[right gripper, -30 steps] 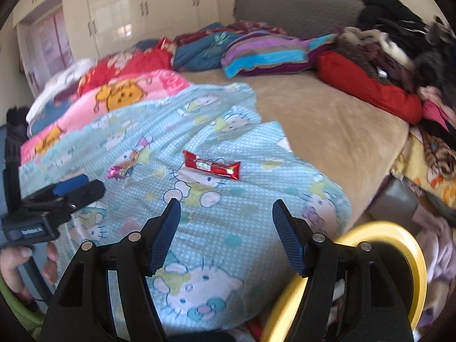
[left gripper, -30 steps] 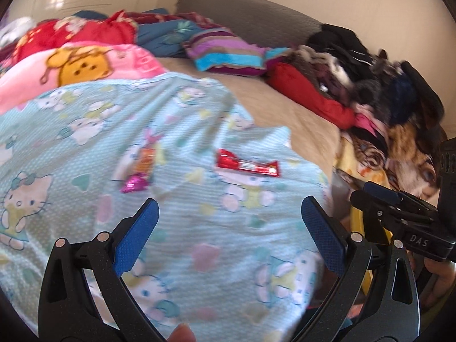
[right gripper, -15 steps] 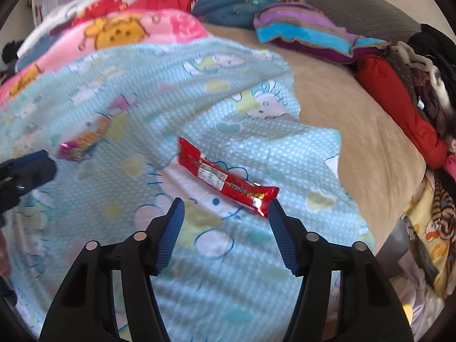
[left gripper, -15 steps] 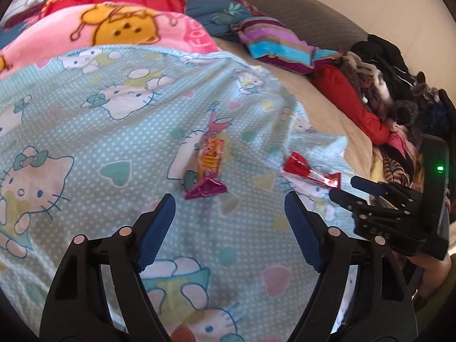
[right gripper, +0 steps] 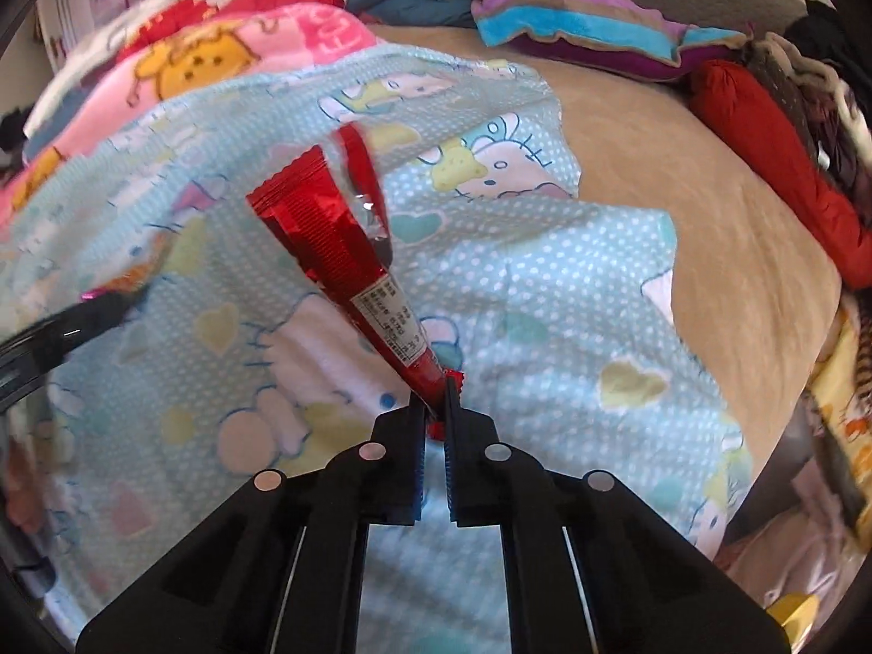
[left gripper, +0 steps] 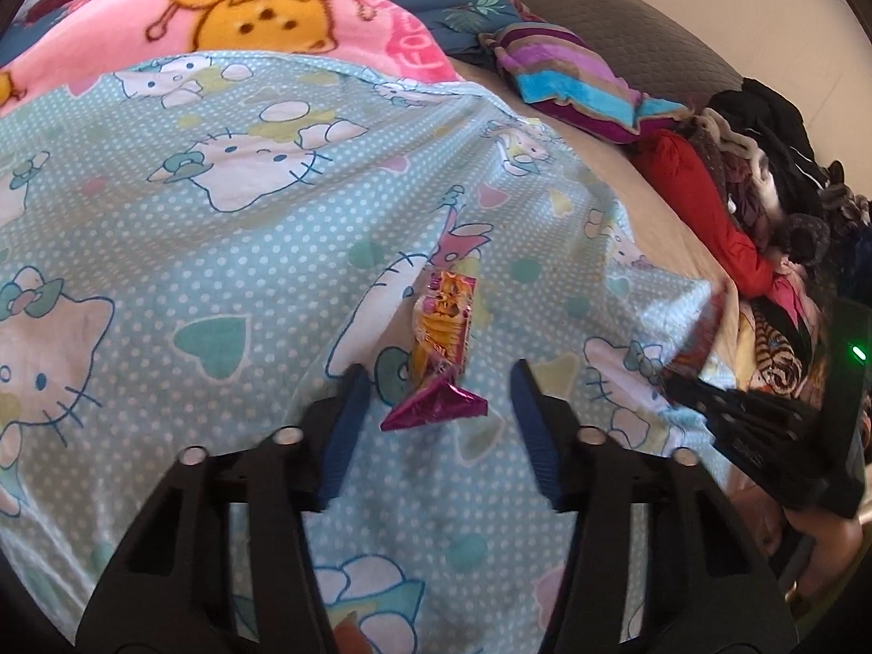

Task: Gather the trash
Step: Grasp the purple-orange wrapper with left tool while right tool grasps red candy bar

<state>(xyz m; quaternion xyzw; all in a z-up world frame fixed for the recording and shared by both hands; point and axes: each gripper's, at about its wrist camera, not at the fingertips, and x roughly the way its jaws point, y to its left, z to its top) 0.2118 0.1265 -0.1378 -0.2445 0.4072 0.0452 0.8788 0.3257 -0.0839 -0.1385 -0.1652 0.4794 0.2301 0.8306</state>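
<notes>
Both fingers of the right gripper point(right gripper: 435, 381) are clenched on the near end of the red wrapper point(right gripper: 338, 250), which sticks up and away from the tips, tilted left, above the blue cat-print blanket point(right gripper: 545, 283). Off to the left of those fingers, the other tool's dark tip is a blur. The left gripper point(left gripper: 436, 387) has its jaws closing, blue pads point(left gripper: 343, 436) still apart and not touching anything; the orange and magenta candy wrapper point(left gripper: 441, 349) lies flat on the blanket between the fingertips, its body stretching ahead of them. Beyond both sits a striped pillow point(left gripper: 572, 82), with a red garment point(left gripper: 703, 207) to its right.
</notes>
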